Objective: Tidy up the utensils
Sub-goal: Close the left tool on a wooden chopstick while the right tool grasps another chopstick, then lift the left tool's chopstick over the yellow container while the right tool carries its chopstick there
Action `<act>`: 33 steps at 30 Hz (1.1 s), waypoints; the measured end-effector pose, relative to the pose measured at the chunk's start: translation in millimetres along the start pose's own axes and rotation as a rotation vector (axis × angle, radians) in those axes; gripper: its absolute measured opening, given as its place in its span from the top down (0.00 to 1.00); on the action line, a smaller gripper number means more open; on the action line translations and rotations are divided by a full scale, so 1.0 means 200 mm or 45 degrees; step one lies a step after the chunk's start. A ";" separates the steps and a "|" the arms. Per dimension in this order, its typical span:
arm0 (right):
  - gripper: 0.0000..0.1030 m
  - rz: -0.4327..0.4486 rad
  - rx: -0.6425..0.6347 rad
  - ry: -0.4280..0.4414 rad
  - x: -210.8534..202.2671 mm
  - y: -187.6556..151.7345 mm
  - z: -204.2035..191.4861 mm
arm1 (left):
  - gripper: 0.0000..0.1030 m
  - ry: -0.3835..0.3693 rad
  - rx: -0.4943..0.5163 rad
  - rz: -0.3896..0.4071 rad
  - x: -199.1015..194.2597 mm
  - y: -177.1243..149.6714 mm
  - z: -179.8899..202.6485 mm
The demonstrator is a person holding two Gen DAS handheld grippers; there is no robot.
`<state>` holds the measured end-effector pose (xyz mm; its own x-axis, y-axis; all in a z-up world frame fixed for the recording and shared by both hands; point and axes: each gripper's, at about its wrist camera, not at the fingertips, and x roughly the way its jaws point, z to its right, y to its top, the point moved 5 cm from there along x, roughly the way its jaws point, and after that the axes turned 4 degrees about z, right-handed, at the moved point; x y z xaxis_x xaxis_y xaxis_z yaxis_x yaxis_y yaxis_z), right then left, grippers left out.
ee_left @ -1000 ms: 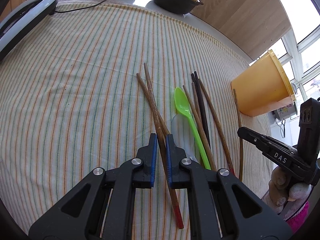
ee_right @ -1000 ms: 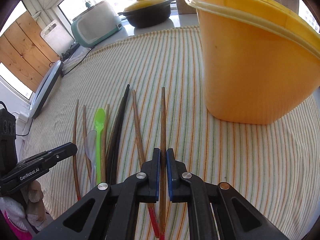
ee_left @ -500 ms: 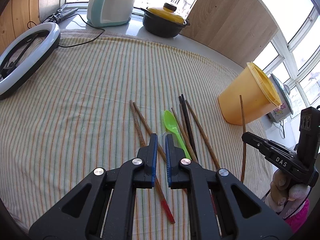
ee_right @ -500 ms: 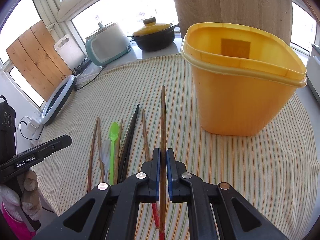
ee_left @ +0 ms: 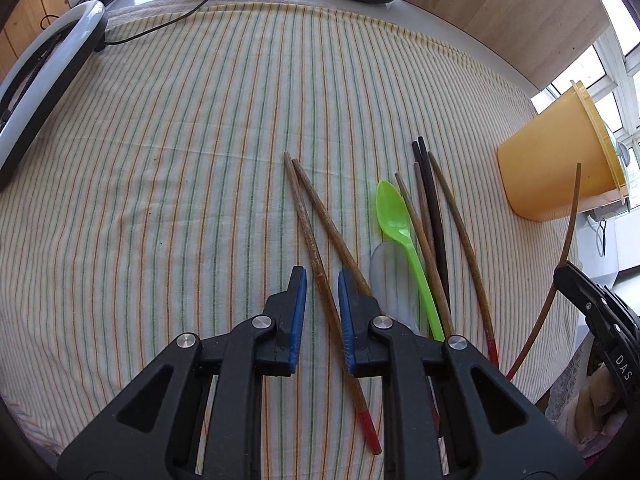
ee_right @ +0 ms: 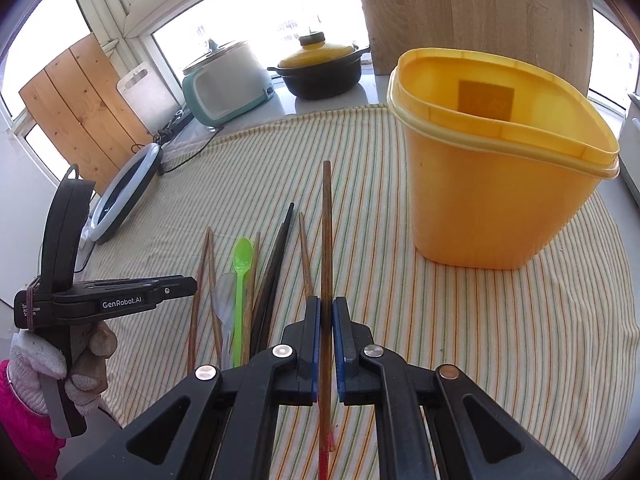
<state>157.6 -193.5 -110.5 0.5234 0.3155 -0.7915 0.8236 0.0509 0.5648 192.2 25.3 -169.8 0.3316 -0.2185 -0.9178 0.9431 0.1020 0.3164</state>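
Note:
Several brown and dark chopsticks (ee_left: 432, 208), a green spoon (ee_left: 394, 212) and a clear spoon (ee_left: 386, 268) lie on the striped cloth (ee_left: 200, 160). My left gripper (ee_left: 322, 276) hovers low over the leftmost brown chopstick (ee_left: 308, 232). Its jaws are opening, with that chopstick lying between them and the pads clear of it. My right gripper (ee_right: 326, 302) is shut on another brown chopstick (ee_right: 327, 232), held above the cloth. Its tip points toward the yellow container (ee_right: 500, 200). The green spoon (ee_right: 242, 256) shows at the left of the right wrist view.
A ring light (ee_left: 40, 80) with its cable lies at the cloth's far left. A rice cooker (ee_right: 224, 84) and a black pot with a yellow lid (ee_right: 320, 72) stand on the sill behind. A gloved hand (ee_right: 84, 364) holds the left gripper.
My left gripper rose, then came back down over the leftmost chopstick with its jaws wider apart. My right gripper lifted its chopstick, so the container's mouth now shows.

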 end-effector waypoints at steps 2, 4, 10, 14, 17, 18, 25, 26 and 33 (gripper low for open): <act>0.97 0.004 -0.010 -0.001 -0.01 0.01 0.00 | 0.86 0.029 0.012 -0.011 0.02 0.00 0.00; 0.97 0.006 -0.024 -0.008 0.00 0.01 0.00 | 0.86 0.056 0.038 -0.024 0.05 0.00 0.02; 0.97 -0.001 -0.020 -0.005 0.01 0.01 0.01 | 0.89 0.104 0.114 0.026 0.07 0.01 0.07; 0.97 0.002 -0.013 -0.004 0.00 0.00 0.02 | 0.95 0.093 0.119 0.063 0.08 0.01 0.05; 0.97 0.010 0.001 -0.003 -0.01 0.00 0.03 | 0.97 0.062 0.080 0.099 0.03 0.01 0.01; 0.97 0.015 0.005 -0.001 -0.02 0.00 0.04 | 0.97 0.057 0.078 0.129 0.00 0.01 -0.01; 0.97 0.075 0.013 -0.006 -0.09 0.02 0.05 | 0.97 -0.012 0.091 0.336 -0.29 0.02 0.01; 0.97 0.082 0.012 -0.008 -0.10 0.02 0.05 | 0.97 -0.014 0.094 0.358 -0.33 0.03 0.01; 0.97 0.153 0.012 -0.005 -0.19 0.05 0.05 | 0.97 -0.112 0.094 0.463 -0.49 0.06 0.07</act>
<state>148.2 -214.4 -77.3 0.6191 0.3153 -0.7192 0.7570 0.0039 0.6534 172.4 34.8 -72.8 0.6427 -0.2634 -0.7194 0.7616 0.1186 0.6371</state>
